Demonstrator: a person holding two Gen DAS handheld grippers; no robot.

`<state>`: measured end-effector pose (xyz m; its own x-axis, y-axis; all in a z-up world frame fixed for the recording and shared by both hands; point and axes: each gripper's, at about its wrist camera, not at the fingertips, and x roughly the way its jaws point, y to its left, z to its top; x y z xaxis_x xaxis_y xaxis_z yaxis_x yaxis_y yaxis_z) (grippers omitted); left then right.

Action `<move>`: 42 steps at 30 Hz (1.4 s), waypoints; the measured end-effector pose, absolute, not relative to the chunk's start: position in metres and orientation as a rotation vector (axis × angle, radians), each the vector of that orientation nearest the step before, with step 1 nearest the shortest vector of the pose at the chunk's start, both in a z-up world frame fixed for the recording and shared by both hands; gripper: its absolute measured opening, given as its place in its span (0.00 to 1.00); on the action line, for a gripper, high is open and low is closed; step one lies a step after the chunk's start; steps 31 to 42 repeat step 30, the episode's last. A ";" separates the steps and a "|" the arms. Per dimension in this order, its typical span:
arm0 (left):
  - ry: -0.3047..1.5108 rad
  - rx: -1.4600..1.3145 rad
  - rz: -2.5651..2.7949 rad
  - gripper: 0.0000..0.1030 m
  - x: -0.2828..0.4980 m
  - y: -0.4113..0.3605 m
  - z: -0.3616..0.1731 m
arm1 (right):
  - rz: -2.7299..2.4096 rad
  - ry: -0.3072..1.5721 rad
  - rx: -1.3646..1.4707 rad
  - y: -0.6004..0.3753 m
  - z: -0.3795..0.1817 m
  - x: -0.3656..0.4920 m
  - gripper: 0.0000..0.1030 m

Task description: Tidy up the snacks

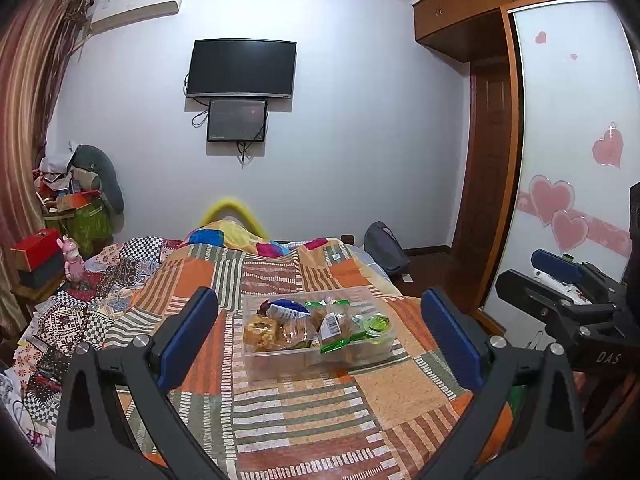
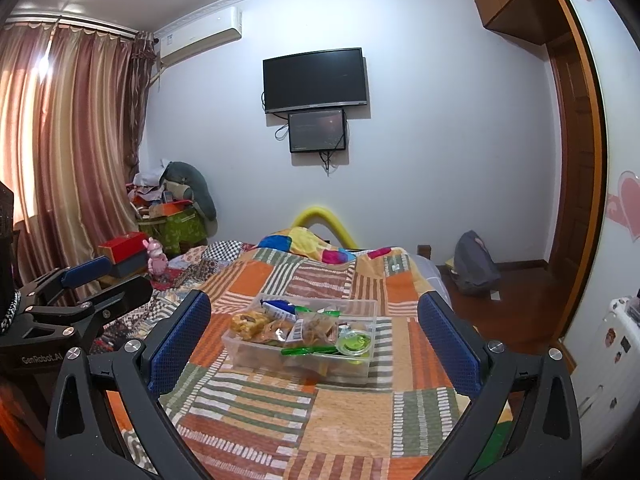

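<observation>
A clear plastic box (image 1: 316, 344) of snacks sits on the bed (image 1: 304, 412), on a patchwork quilt of orange, green and striped squares. In the left wrist view the left gripper (image 1: 320, 334) is spread wide with nothing between its blue pads (image 1: 188, 336); the box lies ahead of it, framed between the two fingers but apart from both. The box is nearer the right finger than the left one in that view.

The right gripper (image 2: 316, 334) is also wide apart and holds nothing. From its own camera the box (image 2: 304, 344) sits ahead, roughly centred between the blue pads (image 2: 448, 344), touching neither. Each gripper shows at the edge of the other's view: the right gripper (image 1: 560, 280) at the right edge of the left view, the left gripper (image 2: 88, 280) at the left edge of the right view, both beside the bed rather than over the box.

Inside the box lie several wrapped snacks: golden pastry-like packets (image 1: 264, 330) at the left end, a blue and white packet (image 1: 286, 308) toward the back, clear packets with green edges (image 1: 340, 332) in the middle, and a small green jelly cup (image 2: 354, 342) at the right end. They are piled loosely and overlap.

On the far wall hang a television (image 1: 242, 68) and a smaller screen (image 1: 237, 120) just below it.
</observation>
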<state>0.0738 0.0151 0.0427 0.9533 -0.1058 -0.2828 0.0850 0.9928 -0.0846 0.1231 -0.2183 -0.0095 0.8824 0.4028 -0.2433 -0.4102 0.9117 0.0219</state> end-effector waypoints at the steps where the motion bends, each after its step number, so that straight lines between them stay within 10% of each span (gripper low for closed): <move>1: 0.291 -0.071 -0.098 1.00 0.074 0.015 0.043 | 0.423 0.246 -0.031 -0.219 -0.010 0.123 1.00; 42: 0.309 -0.074 -0.126 1.00 0.077 0.017 0.036 | 0.409 0.253 -0.034 -0.218 -0.009 0.122 1.00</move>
